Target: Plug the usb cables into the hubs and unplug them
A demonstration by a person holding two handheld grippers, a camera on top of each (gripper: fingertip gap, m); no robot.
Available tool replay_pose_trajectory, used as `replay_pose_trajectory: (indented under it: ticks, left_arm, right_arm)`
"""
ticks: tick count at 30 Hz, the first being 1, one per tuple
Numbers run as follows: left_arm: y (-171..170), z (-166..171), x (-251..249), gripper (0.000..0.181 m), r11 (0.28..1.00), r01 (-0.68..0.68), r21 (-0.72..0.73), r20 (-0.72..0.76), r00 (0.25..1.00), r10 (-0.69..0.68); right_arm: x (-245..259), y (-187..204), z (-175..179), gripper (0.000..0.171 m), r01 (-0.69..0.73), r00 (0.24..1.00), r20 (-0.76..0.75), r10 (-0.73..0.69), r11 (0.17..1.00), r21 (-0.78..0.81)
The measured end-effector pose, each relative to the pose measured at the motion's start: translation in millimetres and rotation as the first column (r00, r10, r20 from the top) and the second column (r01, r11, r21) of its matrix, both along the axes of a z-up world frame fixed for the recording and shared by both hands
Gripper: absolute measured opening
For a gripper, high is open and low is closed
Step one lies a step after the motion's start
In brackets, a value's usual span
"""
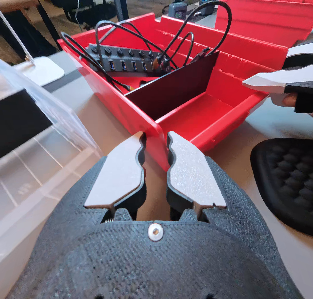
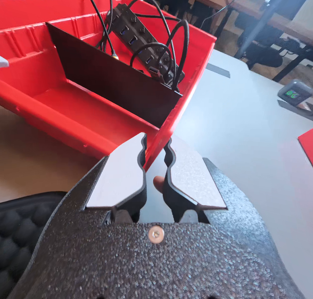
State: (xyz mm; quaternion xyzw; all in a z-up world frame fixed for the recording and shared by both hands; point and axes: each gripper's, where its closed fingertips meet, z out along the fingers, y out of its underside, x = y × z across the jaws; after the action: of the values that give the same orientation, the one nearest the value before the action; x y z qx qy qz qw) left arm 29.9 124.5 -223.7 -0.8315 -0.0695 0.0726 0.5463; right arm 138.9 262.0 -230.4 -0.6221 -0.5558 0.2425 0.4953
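A dark USB hub (image 1: 128, 60) with blue ports lies in the far compartment of a red bin (image 1: 211, 131), among several looping black cables (image 1: 227, 19). One loose plug (image 1: 203, 51) rests at the top of the black divider (image 1: 169, 90). The near compartment is empty. My left gripper (image 1: 155, 135) is open and empty over the bin's near left corner. My right gripper (image 2: 157, 136) is open and empty over the bin's near right corner. The right wrist view also shows the hub (image 2: 135, 35), a loose plug (image 2: 154, 70) and the divider (image 2: 110, 80).
A second red bin (image 1: 262, 16) stands behind the first. A clear plastic box (image 1: 33, 172) is at the left. A black bumpy pad (image 1: 288, 180) lies in front of the bin. A small grey device with a green display (image 2: 294, 94) sits on the table at the right. About 20 centimetres separates my left fingertips from my right.
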Motion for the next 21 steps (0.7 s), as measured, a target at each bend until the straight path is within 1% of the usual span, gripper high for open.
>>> replay_pose_trajectory:
  ticks: [1, 3, 4, 7, 9, 11, 14, 17, 19, 21]
  left_arm:
    - [0, 6, 1, 0.022, 1.000, 0.003, 0.012, -0.030, 1.000, -0.003]
    - [0, 24, 3, 0.019, 0.999, 0.004, 0.049, -0.089, 0.996, 0.000]
    - [-2, 34, 4, 0.017, 0.998, -0.001, 0.066, -0.112, 0.994, 0.008]
    - [-11, 61, 5, 0.016, 0.994, 0.012, 0.112, -0.106, 0.994, 0.000]
    - [-26, 80, 2, 0.015, 0.988, -0.001, 0.153, -0.138, 0.990, 0.023]
    - [-50, 105, -3, 0.015, 0.979, -0.034, 0.201, -0.172, 0.983, 0.070]
    - [-105, 148, -22, 0.014, 0.954, -0.118, 0.275, -0.221, 0.958, 0.182]
    - [-179, 179, -52, 0.014, 0.916, -0.240, 0.323, -0.266, 0.905, 0.331]
    - [-234, 188, -71, 0.014, 0.879, -0.326, 0.348, -0.268, 0.863, 0.427]
    - [-289, 187, -92, 0.014, 0.834, -0.423, 0.354, -0.264, 0.810, 0.523]
  right_arm:
    - [5, -1, 5, 0.018, 0.007, 1.000, -0.023, -0.007, 1.000, 0.009]
    - [15, -5, 24, 0.010, 0.026, 0.997, -0.071, -0.020, 0.996, 0.087]
    - [19, -9, 34, 0.010, 0.027, 0.996, -0.085, -0.019, 0.994, 0.102]
    - [23, -22, 62, 0.010, 0.009, 0.994, -0.108, 0.007, 0.989, 0.146]
    - [19, -36, 84, 0.010, -0.014, 0.991, -0.128, 0.042, 0.978, 0.207]
    - [10, -56, 111, 0.011, -0.053, 0.981, -0.165, 0.097, 0.966, 0.254]
    - [-20, -101, 152, 0.011, -0.152, 0.946, -0.228, 0.230, 0.937, 0.314]
    - [-69, -162, 183, 0.013, -0.287, 0.884, -0.253, 0.394, 0.882, 0.373]
    - [-108, -207, 194, 0.014, -0.389, 0.829, -0.250, 0.500, 0.837, 0.385]
    - [-148, -255, 194, 0.014, -0.483, 0.773, -0.237, 0.589, 0.788, 0.382]
